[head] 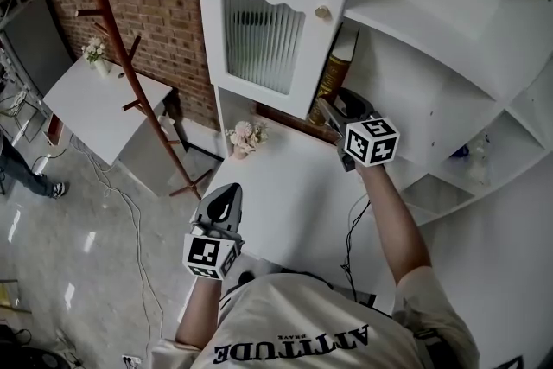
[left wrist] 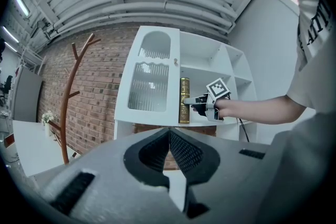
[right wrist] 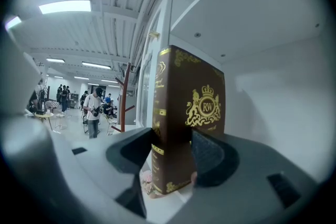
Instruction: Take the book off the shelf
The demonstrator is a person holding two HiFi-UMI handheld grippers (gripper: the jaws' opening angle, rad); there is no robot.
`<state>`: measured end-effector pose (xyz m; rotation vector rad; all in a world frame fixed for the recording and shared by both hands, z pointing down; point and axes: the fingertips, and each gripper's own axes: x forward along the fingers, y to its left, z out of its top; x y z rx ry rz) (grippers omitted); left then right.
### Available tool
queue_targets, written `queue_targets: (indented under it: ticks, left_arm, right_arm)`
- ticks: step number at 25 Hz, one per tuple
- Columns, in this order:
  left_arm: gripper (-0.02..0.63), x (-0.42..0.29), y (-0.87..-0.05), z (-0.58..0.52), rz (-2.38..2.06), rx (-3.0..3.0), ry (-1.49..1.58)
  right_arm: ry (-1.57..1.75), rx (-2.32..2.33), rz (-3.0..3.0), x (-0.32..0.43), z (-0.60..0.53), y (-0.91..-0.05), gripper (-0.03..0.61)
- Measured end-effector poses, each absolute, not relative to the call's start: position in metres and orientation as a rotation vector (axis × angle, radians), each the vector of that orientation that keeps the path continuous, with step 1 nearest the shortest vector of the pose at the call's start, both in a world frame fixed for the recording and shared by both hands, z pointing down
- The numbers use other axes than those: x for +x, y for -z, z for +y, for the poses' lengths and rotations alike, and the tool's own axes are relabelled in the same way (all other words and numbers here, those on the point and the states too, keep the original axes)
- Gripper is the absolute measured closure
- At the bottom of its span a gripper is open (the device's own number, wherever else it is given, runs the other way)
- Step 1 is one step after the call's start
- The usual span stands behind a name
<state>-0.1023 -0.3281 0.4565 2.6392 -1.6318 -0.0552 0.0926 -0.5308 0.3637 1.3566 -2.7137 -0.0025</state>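
A brown book (head: pixel 332 75) with gold print stands upright on a lower shelf of the white cabinet (head: pixel 415 30), just right of the ribbed-glass door. My right gripper (head: pixel 331 111) reaches into that shelf. In the right gripper view the book (right wrist: pixel 189 113) stands between the jaws, with a pad against each side: my right gripper (right wrist: pixel 173 157) is shut on it. The left gripper view shows the same hold on the book (left wrist: pixel 184 93) from afar. My left gripper (head: pixel 226 201) hangs low over the white tabletop, away from the shelf, shut with nothing in it (left wrist: pixel 169 134).
The ribbed-glass door (head: pixel 263 30) stands close left of the book. A small flower bunch (head: pixel 244 136) sits under the cabinet by the white tabletop (head: pixel 294 194). A wooden coat stand (head: pixel 130 73) and a second white table (head: pixel 95 104) are at the left. A cable (head: pixel 354 229) trails near my right arm.
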Motion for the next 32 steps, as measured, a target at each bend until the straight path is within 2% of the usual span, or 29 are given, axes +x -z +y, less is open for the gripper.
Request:
queue_targets:
  ticks: [10,22,23,25,32]
  left_arm:
    - [0.588,-0.093,-0.463,-0.338,-1.609,2.668,-0.002]
    - [0.583,-0.002,-0.455,-0.421,-1.443,2.774,-0.001]
    - [0.567,0.006,-0.452,-0.426,-1.435,2.786,-0.003]
    - [0.487,0.02,-0.448,-0.437,-1.419,2.806,-0.019]
    - [0.396,0.054,-0.442,-0.469,-1.435,2.84,-0.069]
  right_arm:
    - [0.008,1.362,-2.716,0.09,-0.522,-0.365,0.331]
    - [-0.003,1.362,-2.71,0.087,-0.519,-0.365,0.331]
    - [-0.004,1.362,-2.711,0.087,-0.518,-0.365,0.331]
    - [-0.009,1.359,-2.717,0.088,-0.518,-0.365,0.331]
    - [-0.029,1.342,-2.739,0.089,-0.511,-0.366,0.331]
